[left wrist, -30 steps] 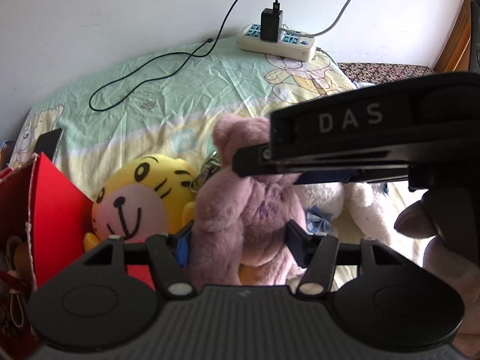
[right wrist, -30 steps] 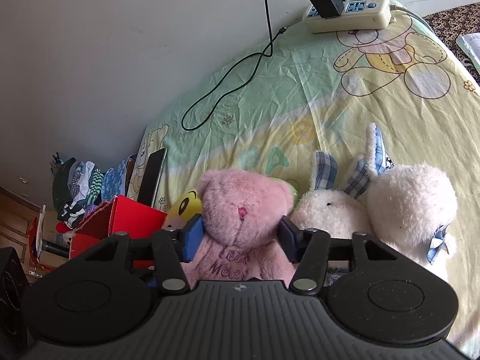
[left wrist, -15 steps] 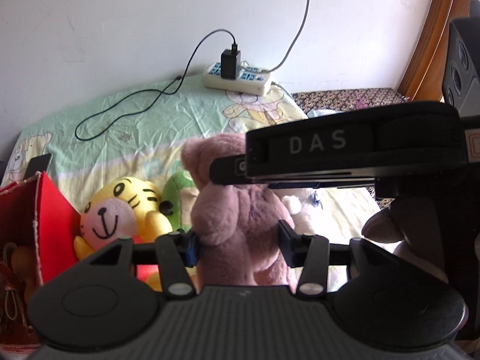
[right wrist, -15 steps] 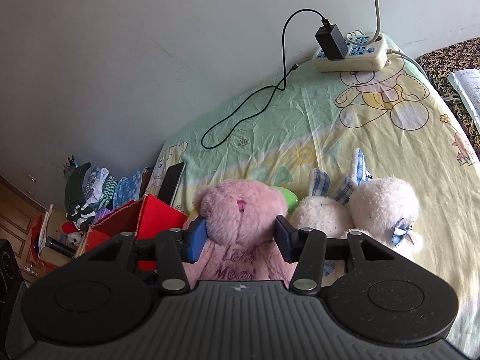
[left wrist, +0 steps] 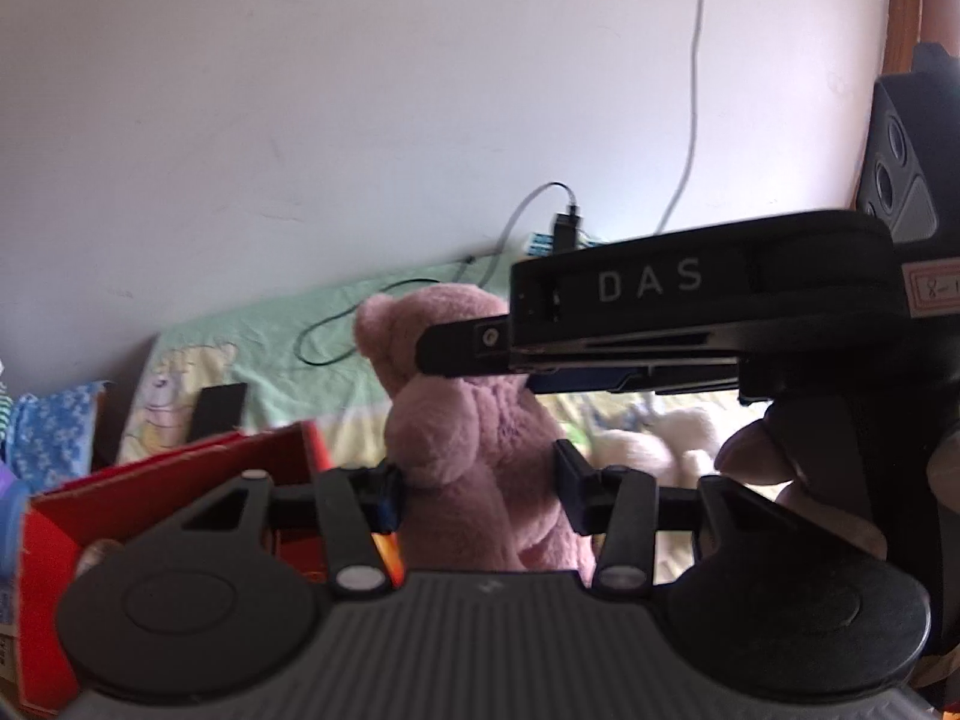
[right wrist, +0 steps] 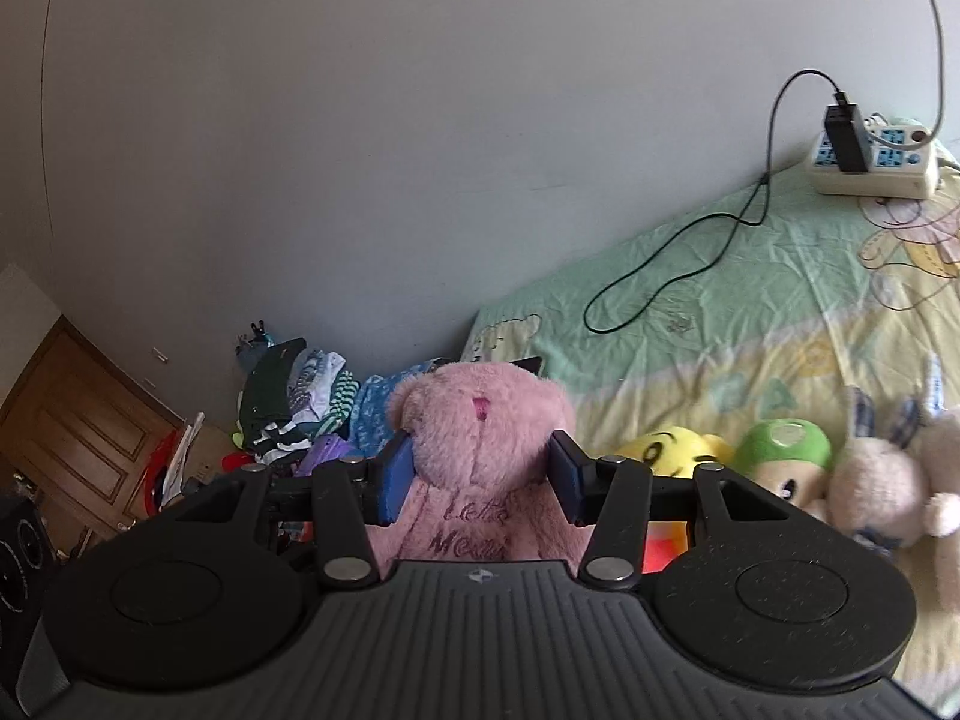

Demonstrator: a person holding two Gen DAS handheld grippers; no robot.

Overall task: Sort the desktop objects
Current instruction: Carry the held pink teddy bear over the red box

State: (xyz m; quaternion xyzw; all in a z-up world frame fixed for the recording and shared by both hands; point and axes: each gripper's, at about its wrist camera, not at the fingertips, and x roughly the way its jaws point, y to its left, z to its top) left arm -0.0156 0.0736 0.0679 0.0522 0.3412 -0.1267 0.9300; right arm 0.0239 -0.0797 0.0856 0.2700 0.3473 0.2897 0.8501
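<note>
- Here, the fluffy pink plush teddy bear sits upright between both tools, lifted above the pale green cartoon-print bedsheet.
- The right gripper pinches the bear's head, blue pads pressed into the fur on each side.
- The left gripper clamps its body (seen side-on).
- An open red cardboard box lies just left of the bear.
- A yellow tiger plush toy rests on the sheet, beside a green-capped doll.
</note>
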